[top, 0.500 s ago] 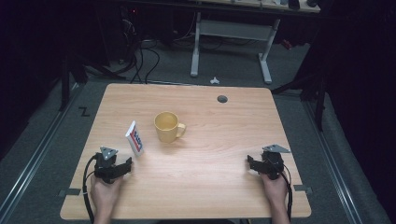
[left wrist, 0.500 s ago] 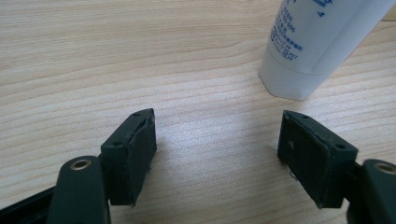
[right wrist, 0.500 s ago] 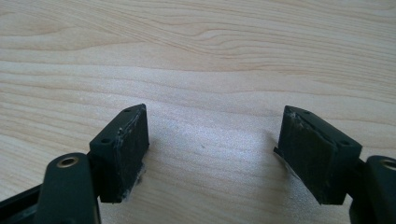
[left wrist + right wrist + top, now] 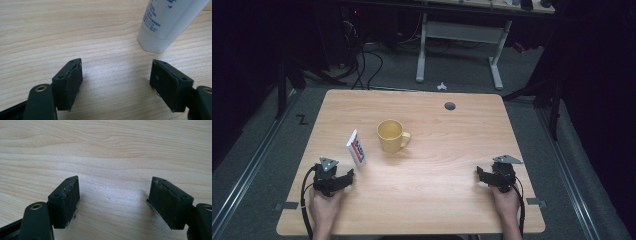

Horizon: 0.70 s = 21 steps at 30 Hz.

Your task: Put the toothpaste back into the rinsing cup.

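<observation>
Left claw low on table, wide apart, empty, near white tube, right claw likewise

white tube cropped (top edge), label unreadable

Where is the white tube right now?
In the high view, the white plastic tube stands on the table's left side, between the yellow mug and the left gripper.

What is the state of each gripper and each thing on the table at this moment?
left gripper: open, holds nothing, low over the table, near the tube.
right gripper: open, holds nothing, low over bare wood.
white tube: lies on the table, cap end toward the left gripper, untouched.
yellow mug: upright, handle to its right in the high view, looks empty.
</observation>
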{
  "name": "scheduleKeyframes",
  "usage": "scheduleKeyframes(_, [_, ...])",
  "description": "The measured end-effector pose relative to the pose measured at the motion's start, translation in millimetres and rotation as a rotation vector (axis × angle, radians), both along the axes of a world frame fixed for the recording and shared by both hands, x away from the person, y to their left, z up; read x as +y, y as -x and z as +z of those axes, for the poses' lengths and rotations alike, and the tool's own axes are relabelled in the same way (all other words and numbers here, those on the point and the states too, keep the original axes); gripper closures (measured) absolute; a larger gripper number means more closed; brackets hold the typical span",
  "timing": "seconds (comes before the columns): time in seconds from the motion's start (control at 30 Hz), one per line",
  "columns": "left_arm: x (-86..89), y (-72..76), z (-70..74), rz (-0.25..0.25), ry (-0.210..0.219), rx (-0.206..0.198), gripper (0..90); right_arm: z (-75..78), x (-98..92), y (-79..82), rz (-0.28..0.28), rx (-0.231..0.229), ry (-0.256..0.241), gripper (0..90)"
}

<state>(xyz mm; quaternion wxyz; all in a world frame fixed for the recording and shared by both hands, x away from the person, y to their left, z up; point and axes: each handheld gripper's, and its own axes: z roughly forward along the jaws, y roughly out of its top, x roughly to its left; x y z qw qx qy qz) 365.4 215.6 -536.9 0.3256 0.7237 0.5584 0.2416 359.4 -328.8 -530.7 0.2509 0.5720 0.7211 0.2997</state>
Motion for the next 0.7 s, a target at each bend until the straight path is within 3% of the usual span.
scheduleKeyframes(0.53, [-1.4, -0.7, -0.1, -0.019, 0.001, 0.006, 23.1, 0.0, 0.1, -0.1, 0.0, 0.0, 0.0, 24.6])
scheduleKeyframes(0.7, [-1.1, -2.6, 0.1, -0.05, -0.005, 0.013, 20.6, 0.0, 0.1, -0.1, 0.001, 0.0, 0.0, 24.6])
